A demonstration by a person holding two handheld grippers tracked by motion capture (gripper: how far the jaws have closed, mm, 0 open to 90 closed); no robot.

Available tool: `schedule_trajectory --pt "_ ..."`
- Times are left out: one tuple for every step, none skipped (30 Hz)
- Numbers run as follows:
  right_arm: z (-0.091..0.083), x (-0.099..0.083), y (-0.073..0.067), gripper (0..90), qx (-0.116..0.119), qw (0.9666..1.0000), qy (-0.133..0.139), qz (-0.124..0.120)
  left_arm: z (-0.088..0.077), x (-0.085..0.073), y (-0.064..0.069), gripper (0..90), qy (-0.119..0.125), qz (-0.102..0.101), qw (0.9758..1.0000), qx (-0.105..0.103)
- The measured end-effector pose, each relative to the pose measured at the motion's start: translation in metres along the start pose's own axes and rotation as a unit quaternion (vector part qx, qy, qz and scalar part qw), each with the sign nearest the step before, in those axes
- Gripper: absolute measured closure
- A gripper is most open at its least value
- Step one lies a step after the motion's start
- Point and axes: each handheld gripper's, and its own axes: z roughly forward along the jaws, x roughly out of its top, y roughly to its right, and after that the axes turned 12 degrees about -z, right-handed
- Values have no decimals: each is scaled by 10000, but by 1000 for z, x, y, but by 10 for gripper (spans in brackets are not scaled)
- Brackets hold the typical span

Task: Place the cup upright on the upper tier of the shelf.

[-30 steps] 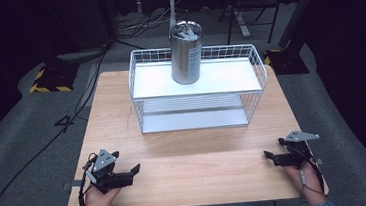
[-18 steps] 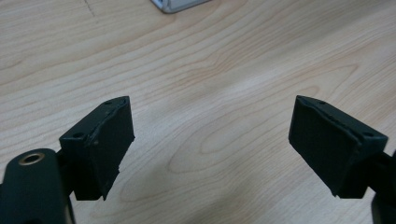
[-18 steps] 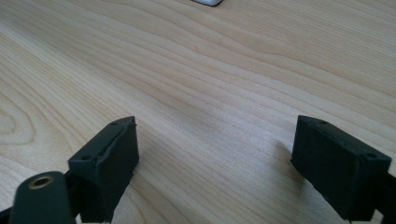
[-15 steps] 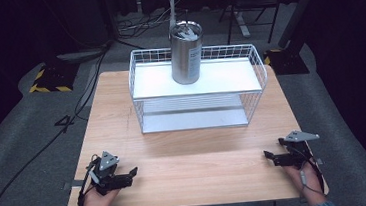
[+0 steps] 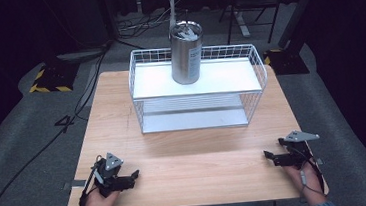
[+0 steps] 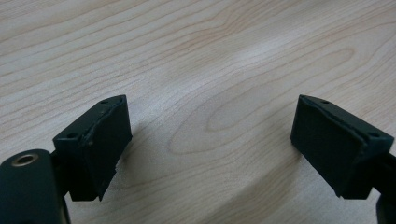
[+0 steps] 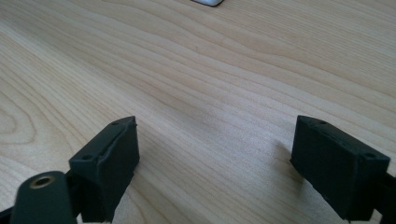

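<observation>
High view: left gripper (image 5: 127,178) at 7 o'clock on the table (image 5: 195,152), right gripper (image 5: 272,156) at 5, wire rack (image 5: 197,89) at 12 with a steel can (image 5: 186,52) on top. Gripper views: both sets of jaws spread wide, empty, over bare wood. Can label unreadable. Dark room, grey floor.
</observation>
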Motion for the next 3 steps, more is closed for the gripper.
schedule_trajectory --pt "0 0 0 153 0 10000 0 0 0 0 0 127 2 -23 10000 -10" --pt "0 0 0 153 0 10000 1 1 0 0 0 127 -11 -21 10000 -11" --pt "0 0 0 152 1 10000 1 1 0 0 0 127 -11 4 10000 2"
